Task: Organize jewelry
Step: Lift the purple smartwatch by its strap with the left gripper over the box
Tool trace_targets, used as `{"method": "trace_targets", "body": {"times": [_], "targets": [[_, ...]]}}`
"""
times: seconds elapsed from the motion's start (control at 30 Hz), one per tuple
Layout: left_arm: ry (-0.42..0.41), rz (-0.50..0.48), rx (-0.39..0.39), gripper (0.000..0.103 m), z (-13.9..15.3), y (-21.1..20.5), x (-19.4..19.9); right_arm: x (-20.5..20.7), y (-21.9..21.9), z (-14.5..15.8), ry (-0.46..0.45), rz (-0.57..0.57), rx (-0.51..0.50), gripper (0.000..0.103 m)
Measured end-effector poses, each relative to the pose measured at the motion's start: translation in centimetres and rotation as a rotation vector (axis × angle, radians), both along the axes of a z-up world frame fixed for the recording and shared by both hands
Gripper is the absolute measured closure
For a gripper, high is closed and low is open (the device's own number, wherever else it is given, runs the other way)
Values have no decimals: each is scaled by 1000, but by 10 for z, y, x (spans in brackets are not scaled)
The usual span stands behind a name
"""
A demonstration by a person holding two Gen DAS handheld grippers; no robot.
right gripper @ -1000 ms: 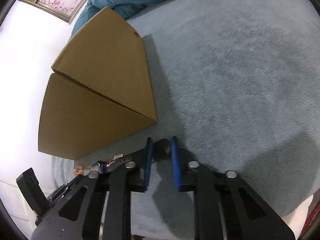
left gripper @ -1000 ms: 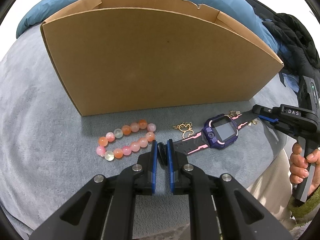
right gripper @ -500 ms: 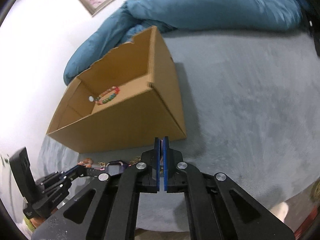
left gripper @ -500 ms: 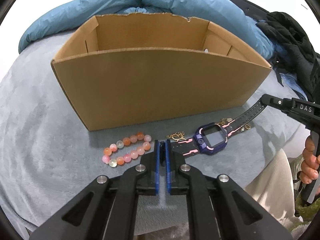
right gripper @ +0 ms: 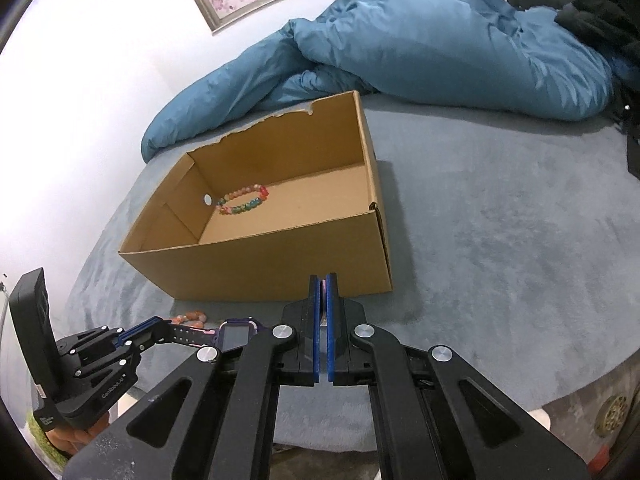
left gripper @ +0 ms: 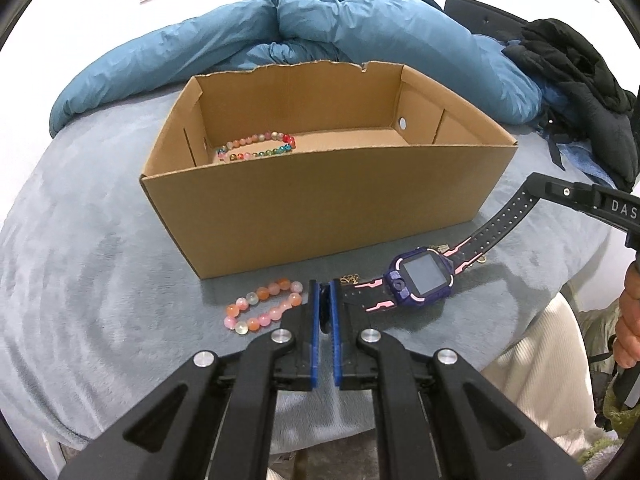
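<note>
A purple and pink watch (left gripper: 420, 282) hangs in the air in front of an open cardboard box (left gripper: 320, 208). My left gripper (left gripper: 325, 304) is shut on one end of its black strap. My right gripper (right gripper: 323, 296) is shut on the other strap end; it also shows in the left wrist view (left gripper: 538, 186). The watch also shows in the right wrist view (right gripper: 236, 334). An orange and pink bead bracelet (left gripper: 262, 310) and a gold chain (left gripper: 351, 279) lie on the grey blanket below. A multicoloured bead bracelet (left gripper: 256, 146) lies inside the box.
A blue duvet (left gripper: 320, 40) is bunched behind the box. Black clothing (left gripper: 580, 92) lies at the far right. The grey blanket (right gripper: 500, 220) stretches to the right of the box. The bed's front edge is close below both grippers.
Both grippers have closed on the watch strap ends and risen, lifting the watch off the blanket. The inside of the box has come into view.
</note>
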State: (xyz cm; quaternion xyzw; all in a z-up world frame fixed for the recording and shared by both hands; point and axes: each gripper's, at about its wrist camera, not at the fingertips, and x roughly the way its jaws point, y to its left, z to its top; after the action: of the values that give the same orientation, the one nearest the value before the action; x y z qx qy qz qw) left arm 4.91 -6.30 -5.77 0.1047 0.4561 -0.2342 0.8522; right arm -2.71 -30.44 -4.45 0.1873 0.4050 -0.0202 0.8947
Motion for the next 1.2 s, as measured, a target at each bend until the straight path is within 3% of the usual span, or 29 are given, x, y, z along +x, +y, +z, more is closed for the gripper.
{"method": "trace_targets", "body": {"times": [0.57,0.9,1.2], "targets": [[-63,11,32,99,30,2,-20,-17,11,24,-59,13,-17,102],[-161,26,19,99,78,7,-19,-15,19,68,-150,51,-67,102],[-254,42,20,99,110,7,3,15,19,101,-222,95,-98,102]]}}
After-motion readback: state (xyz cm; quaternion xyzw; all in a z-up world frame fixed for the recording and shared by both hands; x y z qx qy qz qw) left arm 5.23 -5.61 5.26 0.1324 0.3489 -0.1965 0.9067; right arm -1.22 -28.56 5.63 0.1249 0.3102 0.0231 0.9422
